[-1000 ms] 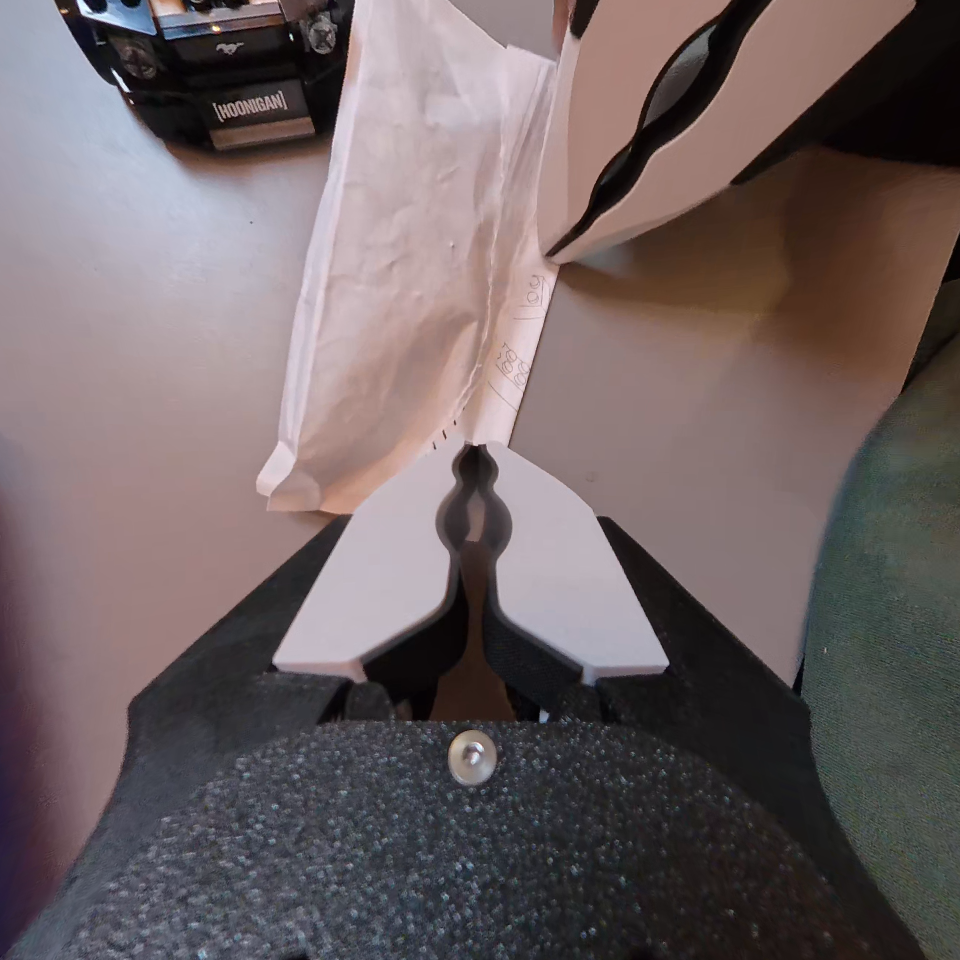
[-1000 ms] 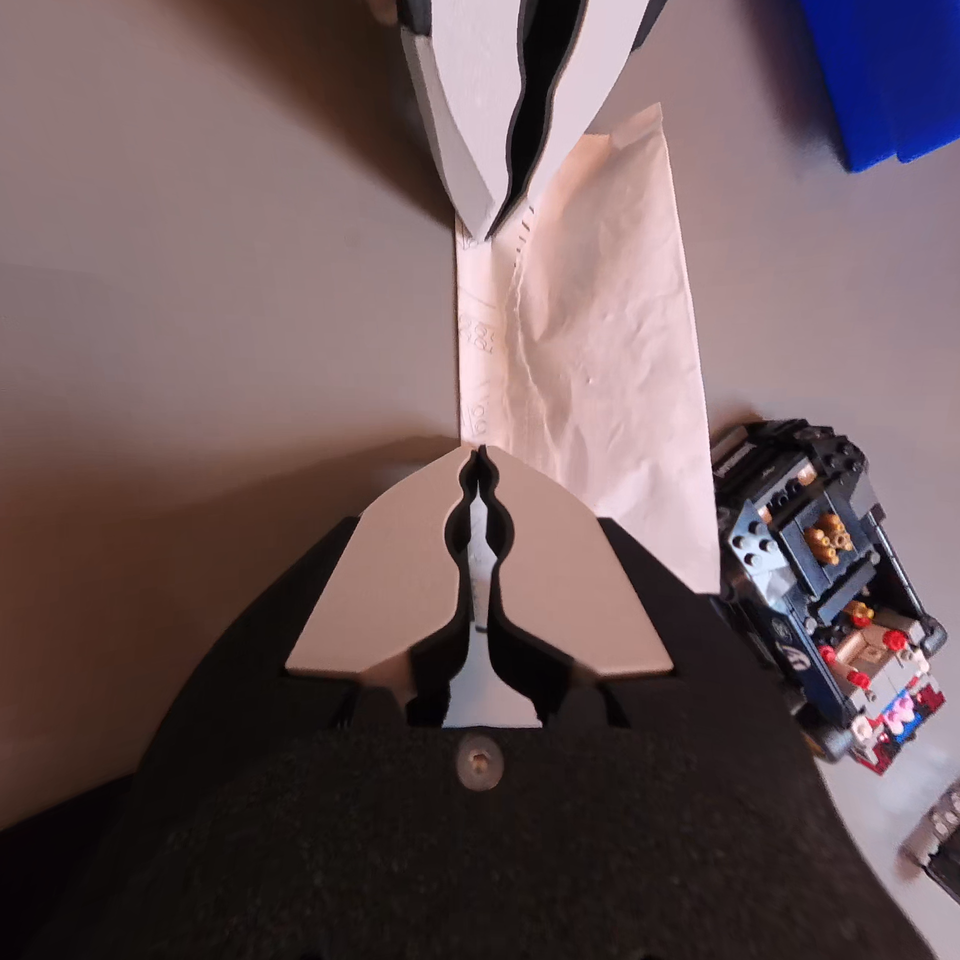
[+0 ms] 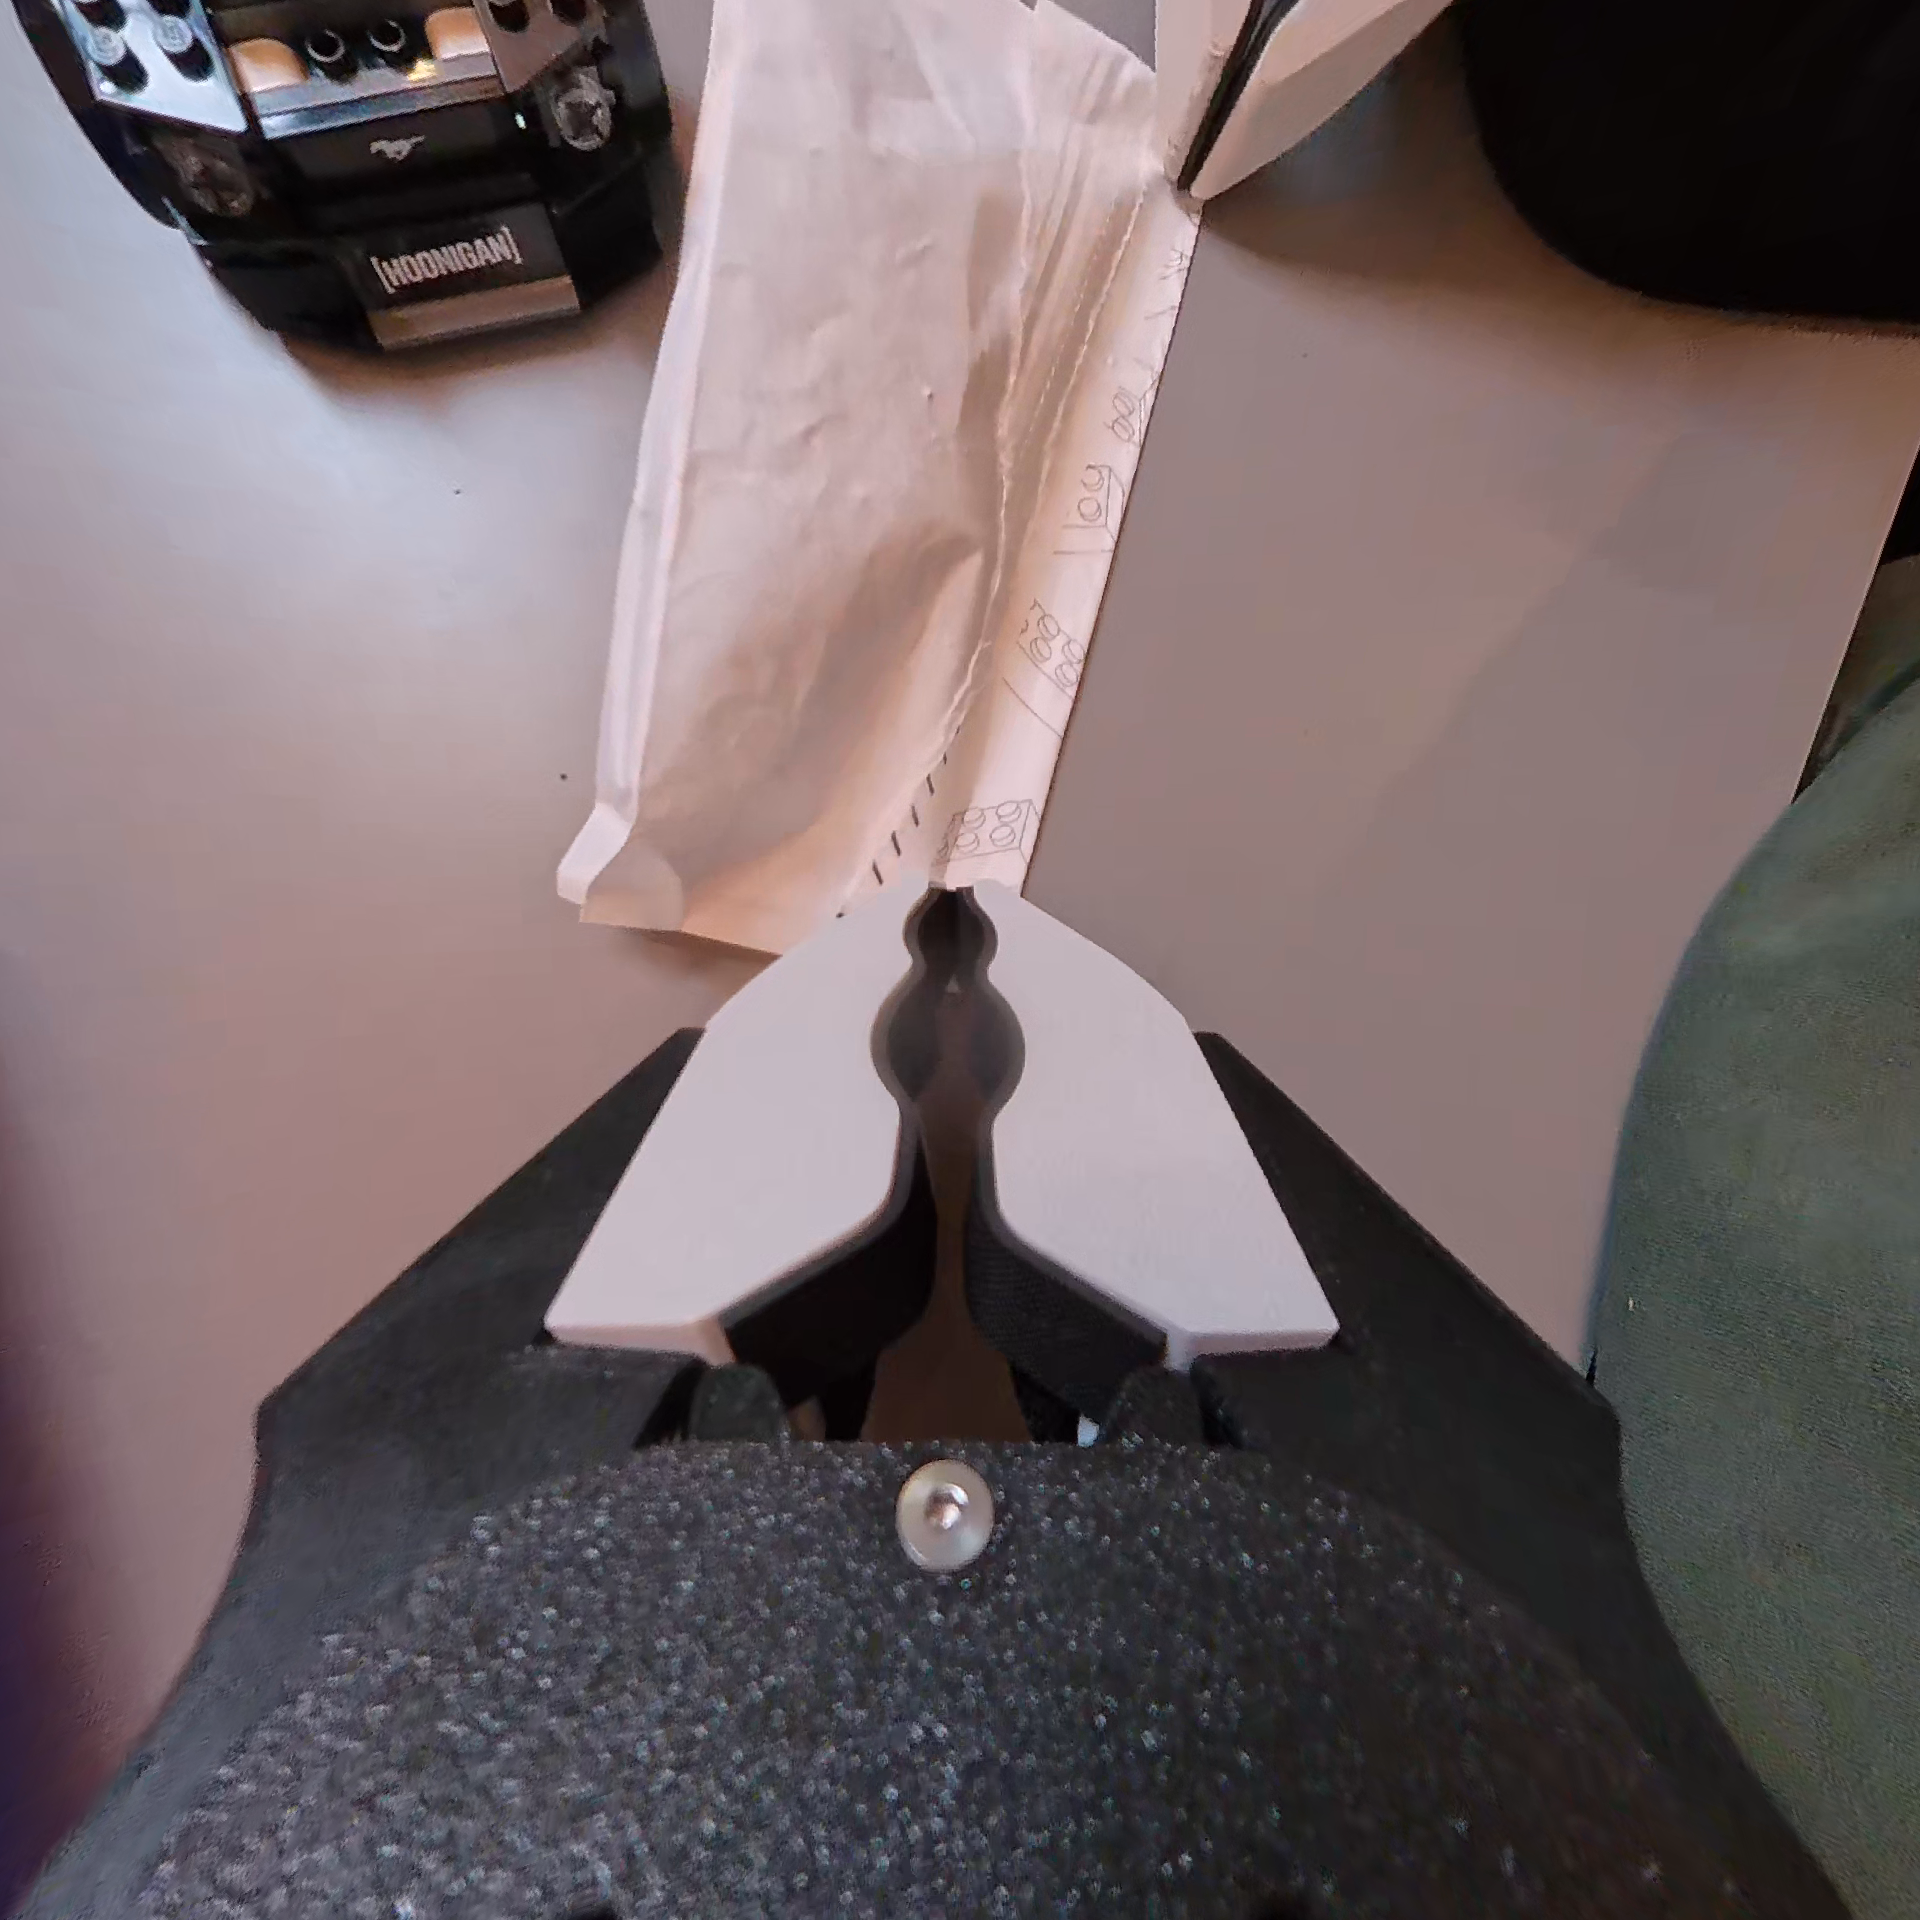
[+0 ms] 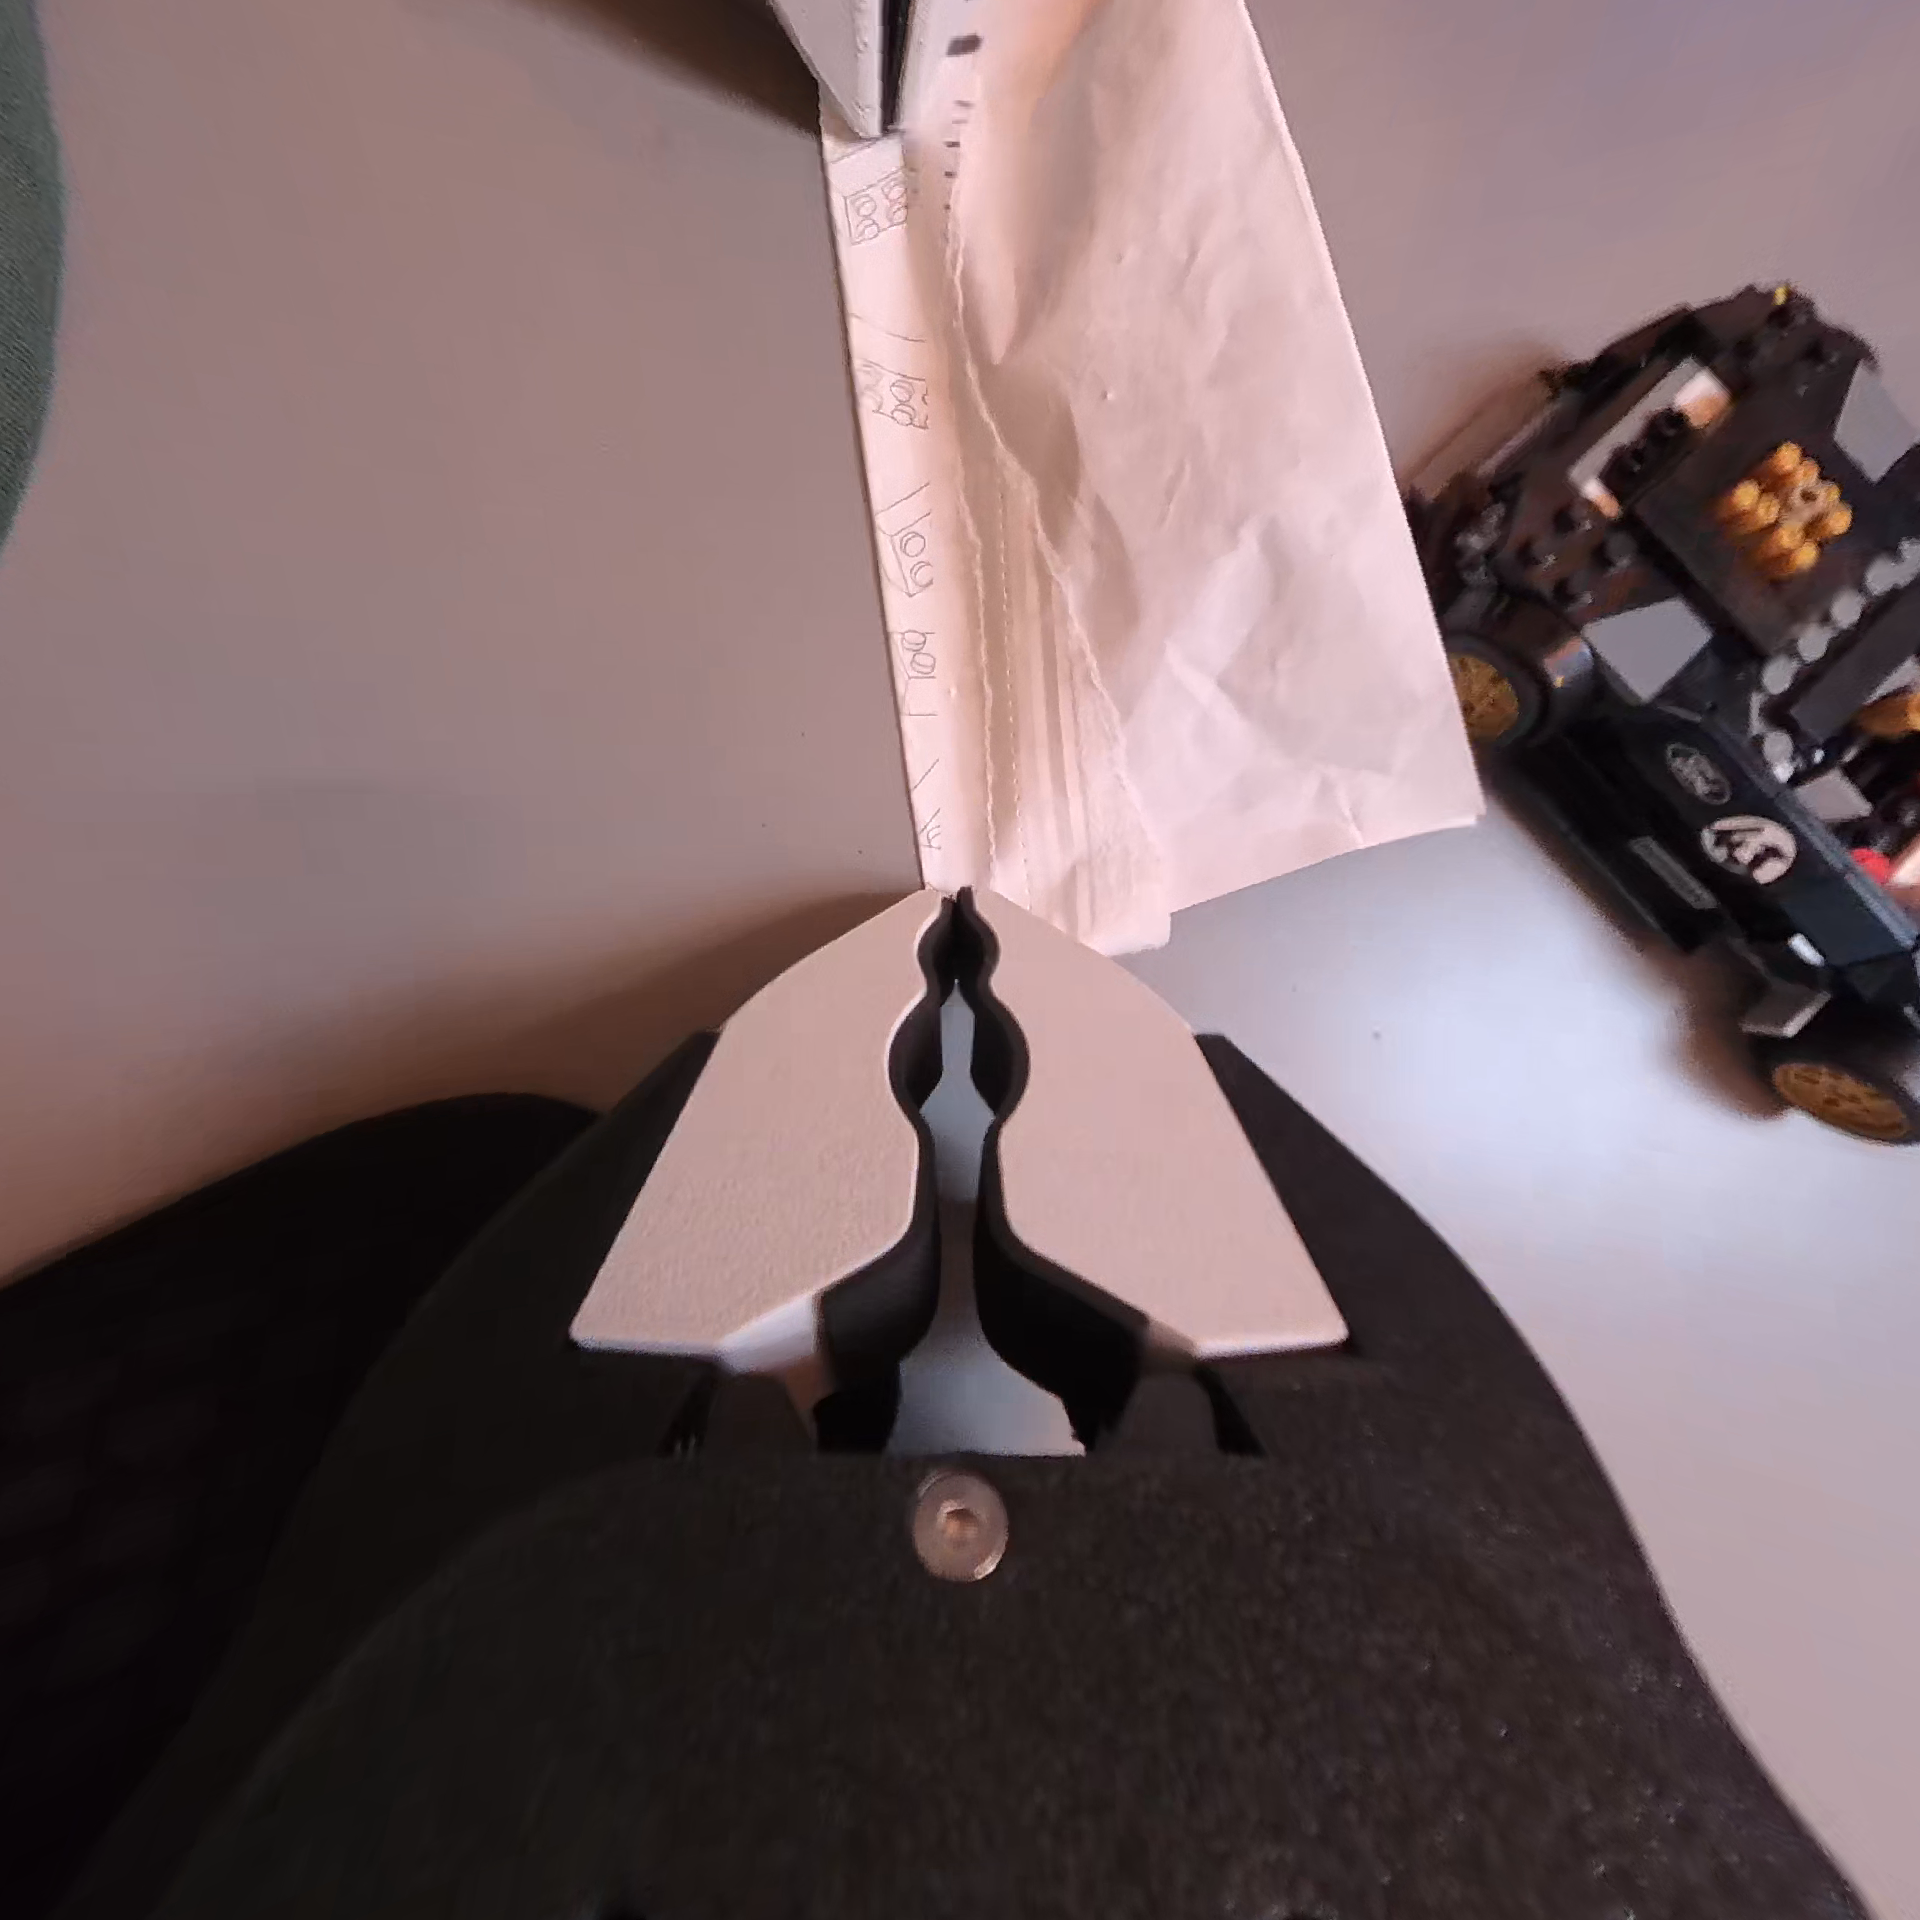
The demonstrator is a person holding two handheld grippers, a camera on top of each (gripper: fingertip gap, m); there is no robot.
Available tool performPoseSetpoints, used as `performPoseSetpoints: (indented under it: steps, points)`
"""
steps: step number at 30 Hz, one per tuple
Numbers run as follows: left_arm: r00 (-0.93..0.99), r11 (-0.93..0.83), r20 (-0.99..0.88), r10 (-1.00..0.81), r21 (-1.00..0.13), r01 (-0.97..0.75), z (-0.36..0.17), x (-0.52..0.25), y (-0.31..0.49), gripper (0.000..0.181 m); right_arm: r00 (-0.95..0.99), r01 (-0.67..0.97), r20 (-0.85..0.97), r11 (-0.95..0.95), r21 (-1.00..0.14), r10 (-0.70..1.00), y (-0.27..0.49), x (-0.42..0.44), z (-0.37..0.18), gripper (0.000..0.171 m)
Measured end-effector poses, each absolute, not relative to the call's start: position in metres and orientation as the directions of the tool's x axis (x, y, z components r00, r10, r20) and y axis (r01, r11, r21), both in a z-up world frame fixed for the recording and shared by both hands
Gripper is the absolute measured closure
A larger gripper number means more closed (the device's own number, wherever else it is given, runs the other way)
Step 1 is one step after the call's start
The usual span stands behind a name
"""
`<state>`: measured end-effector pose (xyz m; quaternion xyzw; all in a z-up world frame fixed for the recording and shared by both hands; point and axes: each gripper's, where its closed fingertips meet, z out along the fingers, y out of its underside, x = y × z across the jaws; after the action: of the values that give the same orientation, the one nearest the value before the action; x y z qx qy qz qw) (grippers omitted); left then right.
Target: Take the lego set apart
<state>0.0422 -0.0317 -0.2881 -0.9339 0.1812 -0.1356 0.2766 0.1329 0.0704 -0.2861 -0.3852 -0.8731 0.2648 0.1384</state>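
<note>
Two grippers pinch opposite ends of one white paper bag's (image 3: 862, 499) printed edge strip, stretching it taut above the grey table (image 3: 312, 675). From its own camera, the left gripper (image 3: 958, 891) has its jaws pressed together on the bag's near corner, while the right gripper (image 3: 1205, 156) shows at one o'clock, closed on the far end of the same strip. Seen from the other side, the right gripper (image 4: 954, 896) clamps the corner nearest it, and the left gripper (image 4: 862, 114) bites the strip at twelve o'clock. Holding both ends this way likely serves to pull the bag's mouth open or tear along the dashed line, so that loosened pieces would have somewhere to go. Meanwhile the lego car (image 4: 1704, 644), black with gold wheels and an exposed engine block, sits on the table at three o'clock of the right camera, just beside the bag's loose edge and apart from both tools. It looks largely assembled, so dismantling seems barely begun.
</note>
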Motion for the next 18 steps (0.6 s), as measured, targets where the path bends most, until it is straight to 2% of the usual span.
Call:
performPoseSetpoints:
  steps: [9, 14, 18]
  points:
    - [0.894, -0.784, 0.158, -0.42, -0.559, -0.27, -0.288, 0.045, -0.029, 0.179, -0.604, 0.684, -0.077, 0.467, -0.561, 0.793, 0.072, 0.14, -0.285, 0.171]
    - [0.893, -0.785, 0.16, -0.42, -0.558, -0.27, -0.288, 0.046, -0.028, 0.179, -0.62, 0.672, -0.068, 0.485, -0.56, 0.782, 0.076, 0.142, -0.286, 0.17]
    - [0.894, -0.787, 0.162, -0.417, -0.557, -0.266, -0.288, 0.046, -0.028, 0.179, -0.652, 0.651, 0.011, 0.567, -0.505, 0.758, 0.092, 0.152, -0.287, 0.171]
